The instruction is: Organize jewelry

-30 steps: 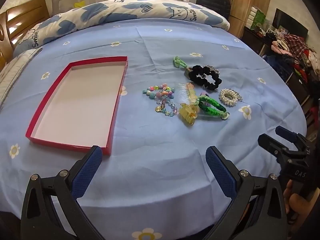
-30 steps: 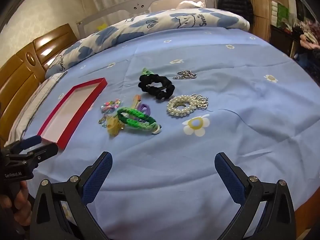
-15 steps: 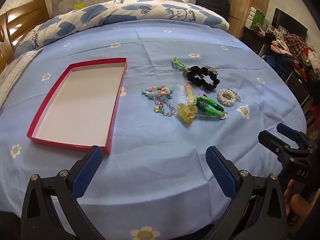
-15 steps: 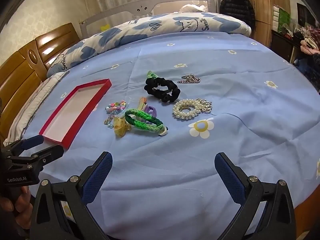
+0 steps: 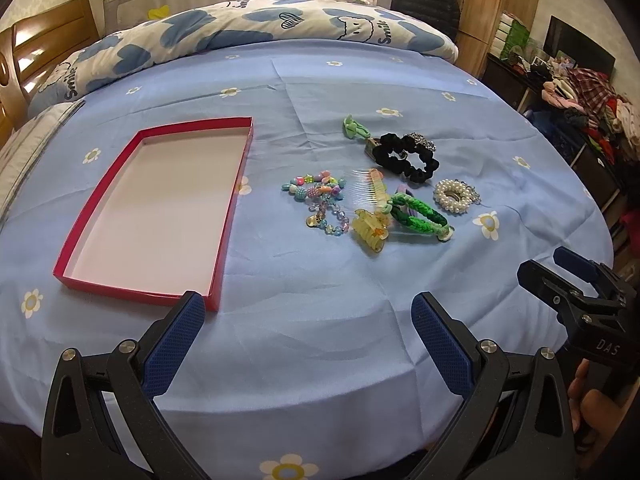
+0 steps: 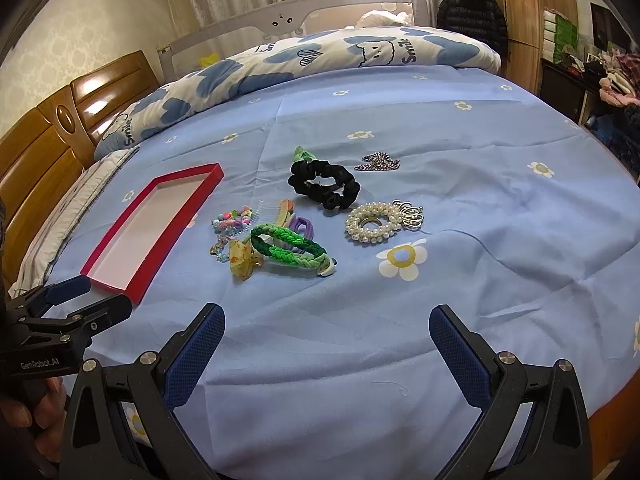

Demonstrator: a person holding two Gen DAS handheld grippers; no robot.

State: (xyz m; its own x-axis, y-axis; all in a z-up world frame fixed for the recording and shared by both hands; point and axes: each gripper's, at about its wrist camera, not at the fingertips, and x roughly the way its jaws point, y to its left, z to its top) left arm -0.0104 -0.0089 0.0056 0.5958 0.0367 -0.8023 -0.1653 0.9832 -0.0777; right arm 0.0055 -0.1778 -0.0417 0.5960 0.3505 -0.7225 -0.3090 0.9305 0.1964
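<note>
Nothing has gone into the red tray (image 5: 234,196) yet: both the left gripper (image 5: 308,312) and right gripper (image 6: 326,326) hang spread and empty, the jewelry pile (image 5: 372,200) lies on the bedsheet (image 5: 320,280) beside the tray, and the first pick probably comes next.

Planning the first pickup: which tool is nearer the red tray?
Left. The left tool hovers just beyond the red tray's near corner; the right tool sits further right, on the jewelry side.

A blue flowered sheet (image 5: 320,340) covers the bed. A cloud-print quilt (image 6: 320,56) lies rolled at twelve o'clock, a wooden headboard (image 6: 44,140) at nine, and a black jacket (image 6: 470,12) hangs at one.
</note>
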